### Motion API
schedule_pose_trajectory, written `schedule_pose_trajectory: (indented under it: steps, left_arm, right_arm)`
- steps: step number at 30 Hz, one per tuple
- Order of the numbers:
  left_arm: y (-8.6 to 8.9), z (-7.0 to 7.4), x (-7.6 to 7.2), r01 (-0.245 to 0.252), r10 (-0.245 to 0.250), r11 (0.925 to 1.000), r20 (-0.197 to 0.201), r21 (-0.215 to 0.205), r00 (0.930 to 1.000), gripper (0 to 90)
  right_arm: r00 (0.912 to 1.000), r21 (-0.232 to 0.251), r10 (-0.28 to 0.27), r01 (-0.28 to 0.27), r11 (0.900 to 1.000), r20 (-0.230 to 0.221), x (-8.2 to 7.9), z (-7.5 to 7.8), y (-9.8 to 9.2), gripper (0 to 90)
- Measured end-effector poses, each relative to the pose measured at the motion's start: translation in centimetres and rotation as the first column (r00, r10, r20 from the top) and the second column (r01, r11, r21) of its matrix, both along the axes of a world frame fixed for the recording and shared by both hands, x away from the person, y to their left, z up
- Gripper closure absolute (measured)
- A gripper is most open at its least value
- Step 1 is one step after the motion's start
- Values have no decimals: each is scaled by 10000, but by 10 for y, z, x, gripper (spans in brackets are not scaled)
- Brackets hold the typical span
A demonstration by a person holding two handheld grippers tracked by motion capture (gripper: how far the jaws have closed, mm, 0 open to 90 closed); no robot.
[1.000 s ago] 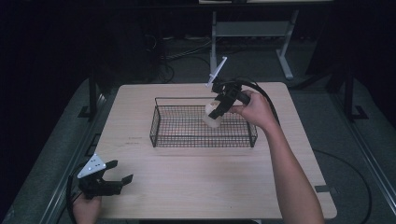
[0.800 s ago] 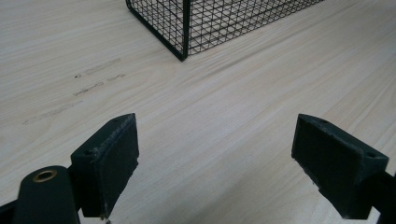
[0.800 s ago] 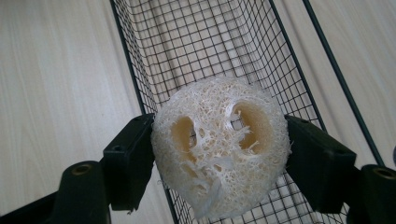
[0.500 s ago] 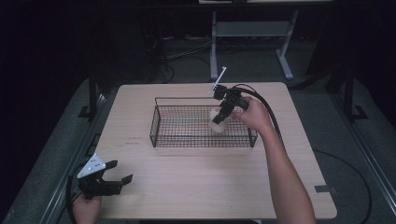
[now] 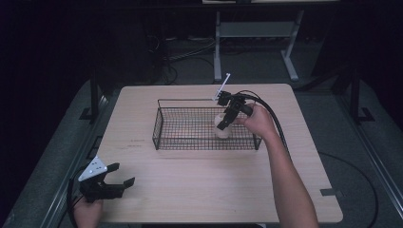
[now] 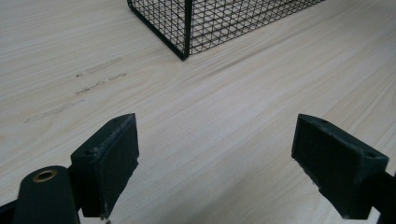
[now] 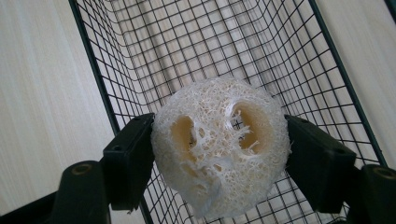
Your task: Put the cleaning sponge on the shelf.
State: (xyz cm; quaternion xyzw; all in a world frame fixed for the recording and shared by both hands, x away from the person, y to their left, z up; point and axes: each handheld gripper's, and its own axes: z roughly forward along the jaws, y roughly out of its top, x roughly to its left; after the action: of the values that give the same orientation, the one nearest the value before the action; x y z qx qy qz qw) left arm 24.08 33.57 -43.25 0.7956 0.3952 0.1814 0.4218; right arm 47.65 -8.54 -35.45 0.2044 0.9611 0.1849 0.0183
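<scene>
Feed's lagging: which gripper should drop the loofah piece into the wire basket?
Right gripper: shut on the pale fibrous loofah piece inside the black wire basket. Left gripper sits open, far off.

The high view looks forward and down over the whole table [image 5: 199, 199], while both gripper views sit close above it, each sharing the wire basket [image 5: 159, 129] with the high view.

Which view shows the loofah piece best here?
The right gripper view: the loofah piece sits close up between the right gripper fingers, its holes and fibres clear, above the wire basket. In the high view it is a small pale blob.
</scene>
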Motion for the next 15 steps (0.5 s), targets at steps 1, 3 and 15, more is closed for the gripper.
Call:
schedule_pose_trajectory:
  steps: [1, 3, 15]
  left_arm:
    - [0, 0, 0, 17, -17, 10000, -6, 12, 10000, 137]
    - [0, 0, 0, 32, -32, 10000, -26, 37, 10000, 137]
    - [-1, 0, 0, 42, -42, 10000, 8, 62, 10000, 137]
  right_arm:
    - [10000, 38, -19, 19, 10000, 17, 0, 0, 0, 282]
    - [10000, 202, -61, 60, 9998, 32, 0, -1, 0, 282]
    - [9996, 124, -219, 221, 9997, -161, 3, -15, 0, 281]
